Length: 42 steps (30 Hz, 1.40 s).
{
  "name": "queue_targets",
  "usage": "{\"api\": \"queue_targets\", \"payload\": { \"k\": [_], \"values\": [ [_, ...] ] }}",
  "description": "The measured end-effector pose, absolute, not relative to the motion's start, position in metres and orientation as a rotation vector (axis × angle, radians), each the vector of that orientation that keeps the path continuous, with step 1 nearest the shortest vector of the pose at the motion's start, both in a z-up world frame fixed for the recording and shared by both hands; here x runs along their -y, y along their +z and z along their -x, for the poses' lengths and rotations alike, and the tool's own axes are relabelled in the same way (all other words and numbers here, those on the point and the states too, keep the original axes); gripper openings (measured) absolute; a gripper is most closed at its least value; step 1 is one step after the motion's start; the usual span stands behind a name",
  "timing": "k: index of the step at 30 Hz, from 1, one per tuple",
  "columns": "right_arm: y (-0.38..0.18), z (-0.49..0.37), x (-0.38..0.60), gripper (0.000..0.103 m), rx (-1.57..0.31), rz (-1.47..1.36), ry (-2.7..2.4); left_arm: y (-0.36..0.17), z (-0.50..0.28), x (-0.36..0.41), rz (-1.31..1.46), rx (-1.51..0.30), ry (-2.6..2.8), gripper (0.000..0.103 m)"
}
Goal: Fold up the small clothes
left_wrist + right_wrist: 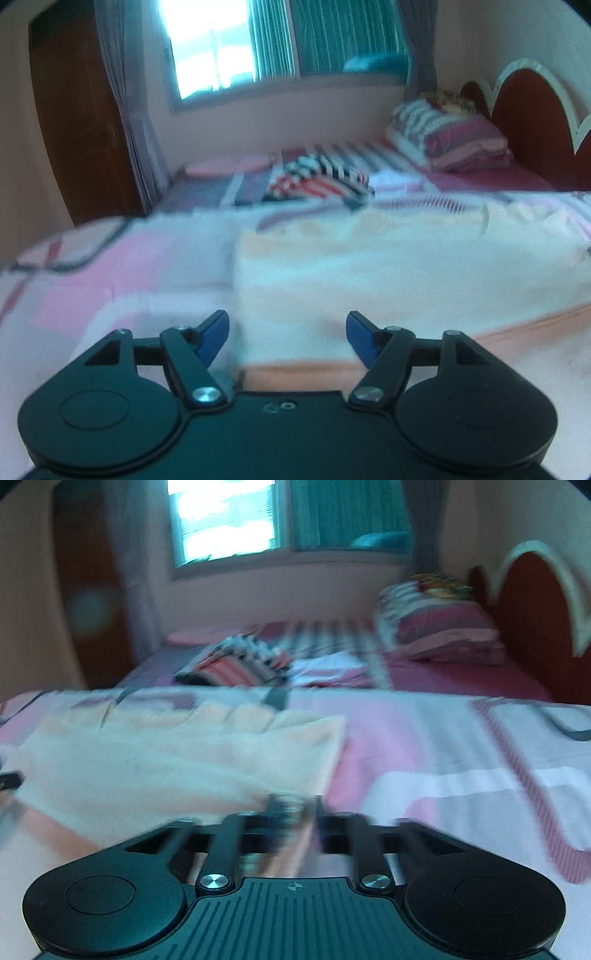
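Nearest, the left gripper (288, 338) stands spread, its blue pads (212, 338) apart over the near edge of a pale peach-and-white garment (369, 273) and pressing on nothing. The right gripper (293, 808) sits at the garment's (177, 760) near right corner, its fingertips blurred, so its grip cannot be told. The garment lies flat on the pink patterned bedsheet (443, 753); farther back lie a striped cloth pile (317, 181), pillows (450, 140) and the window (210, 48).

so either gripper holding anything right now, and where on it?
Left gripper: open, holding nothing, above the peach cloth. Right gripper: too blurred to tell; it sits at the cloth's near corner.
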State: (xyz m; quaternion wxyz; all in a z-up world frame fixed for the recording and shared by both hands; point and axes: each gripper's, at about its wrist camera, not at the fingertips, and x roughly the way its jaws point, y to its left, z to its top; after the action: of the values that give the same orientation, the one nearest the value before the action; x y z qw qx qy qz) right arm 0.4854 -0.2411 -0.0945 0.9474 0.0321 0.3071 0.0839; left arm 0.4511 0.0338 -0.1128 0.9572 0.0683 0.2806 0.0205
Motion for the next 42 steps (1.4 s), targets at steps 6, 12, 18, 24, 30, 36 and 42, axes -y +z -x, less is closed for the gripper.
{"api": "queue_targets", "payload": {
  "k": [6, 12, 18, 24, 30, 36, 42],
  "values": [
    [-0.084, -0.466, 0.2, 0.03, -0.598, -0.057, 0.295, -0.113, -0.46, 0.024, -0.157, -0.576, -0.1, 0.07],
    [-0.109, -0.458, 0.196, 0.0, -0.648, 0.035, 0.227, -0.126, -0.462, 0.014, -0.135, -0.635, -0.115, 0.077],
    [-0.112, -0.451, 0.203, 0.0, -0.644, 0.096, 0.197, -0.128, -0.458, -0.04, 0.006, -0.656, -0.034, 0.079],
    [-0.103, -0.44, 0.194, 0.0, -0.594, 0.062, 0.204, -0.126, -0.452, -0.028, -0.064, -0.678, -0.022, 0.075],
    [-0.1, -0.443, 0.204, 0.0, -0.654, -0.017, 0.187, -0.12, -0.458, -0.021, -0.109, -0.707, -0.003, 0.075],
    [-0.084, -0.416, 0.227, 0.039, -0.664, -0.069, 0.131, -0.11, -0.428, -0.01, -0.17, -0.694, -0.026, 0.073],
    [-0.075, -0.357, 0.243, 0.039, -0.698, -0.135, 0.121, -0.105, -0.381, -0.005, -0.2, -0.684, -0.064, 0.081]
  ]
}}
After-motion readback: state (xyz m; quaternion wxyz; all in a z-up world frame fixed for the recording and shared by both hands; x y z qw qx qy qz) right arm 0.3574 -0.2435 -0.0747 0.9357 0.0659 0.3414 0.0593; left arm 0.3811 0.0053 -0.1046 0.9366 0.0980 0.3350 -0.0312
